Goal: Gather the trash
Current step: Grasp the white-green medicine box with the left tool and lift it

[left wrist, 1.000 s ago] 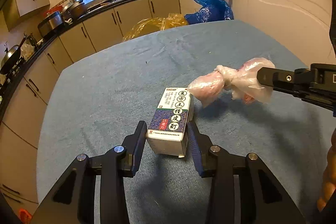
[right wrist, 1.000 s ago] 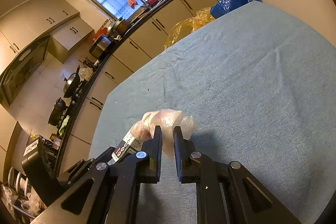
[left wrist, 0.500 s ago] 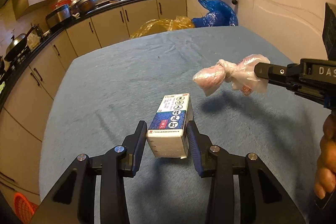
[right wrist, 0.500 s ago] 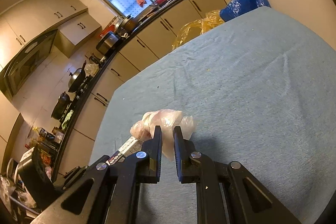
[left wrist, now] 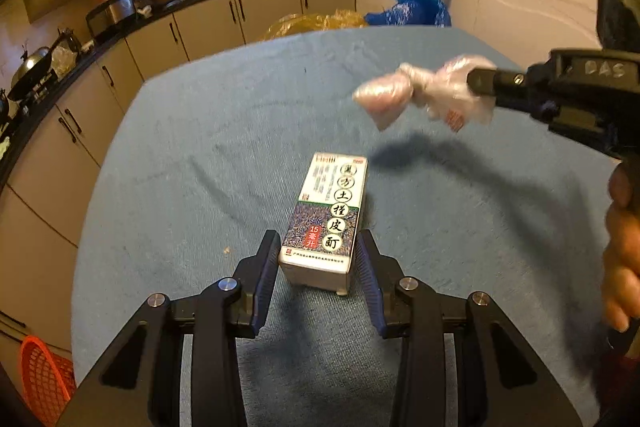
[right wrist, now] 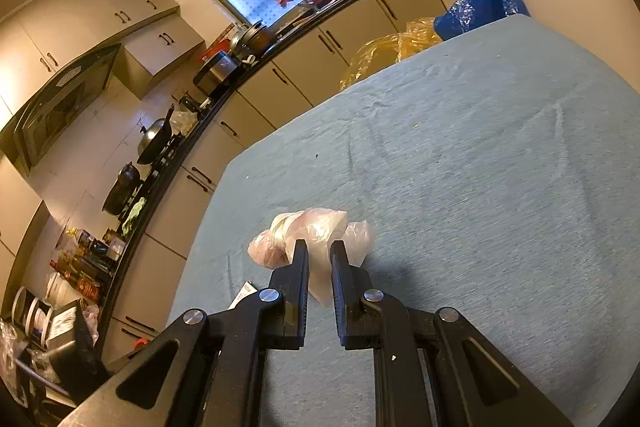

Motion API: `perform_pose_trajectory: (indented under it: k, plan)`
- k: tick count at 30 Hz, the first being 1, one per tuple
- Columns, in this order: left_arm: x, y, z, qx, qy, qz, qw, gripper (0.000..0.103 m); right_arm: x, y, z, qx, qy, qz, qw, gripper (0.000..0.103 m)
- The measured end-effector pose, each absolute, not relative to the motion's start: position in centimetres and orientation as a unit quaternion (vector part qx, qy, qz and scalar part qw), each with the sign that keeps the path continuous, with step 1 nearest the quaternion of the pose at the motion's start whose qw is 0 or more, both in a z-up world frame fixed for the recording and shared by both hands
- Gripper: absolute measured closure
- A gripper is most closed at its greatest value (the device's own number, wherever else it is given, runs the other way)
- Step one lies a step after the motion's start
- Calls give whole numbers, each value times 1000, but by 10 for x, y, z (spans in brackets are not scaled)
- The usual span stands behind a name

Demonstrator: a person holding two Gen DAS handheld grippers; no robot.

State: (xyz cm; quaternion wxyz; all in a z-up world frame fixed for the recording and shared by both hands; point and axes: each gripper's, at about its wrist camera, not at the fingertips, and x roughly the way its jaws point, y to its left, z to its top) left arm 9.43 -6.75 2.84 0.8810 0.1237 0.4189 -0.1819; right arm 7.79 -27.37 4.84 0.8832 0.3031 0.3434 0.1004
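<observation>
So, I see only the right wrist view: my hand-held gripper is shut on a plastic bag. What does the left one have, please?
Observer: The left hand-held gripper is shut on a printed cardboard box; its pads press the two long sides.
Operator: Is my bag touching the table?
Observer: No. In the left wrist view the plastic bag hangs clear above the table and casts its shadow on it.
Operator: Is any bin visible there?
Observer: An orange basket shows low down, beyond the table's left edge.
</observation>
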Motion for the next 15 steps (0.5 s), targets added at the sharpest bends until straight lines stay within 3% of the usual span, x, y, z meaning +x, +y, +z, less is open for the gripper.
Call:
perform_pose_trajectory:
  k: [15]
  plan:
    - [109,-64,14,88,433,-164,882,70,80,-267,47,290,349,111,884,91]
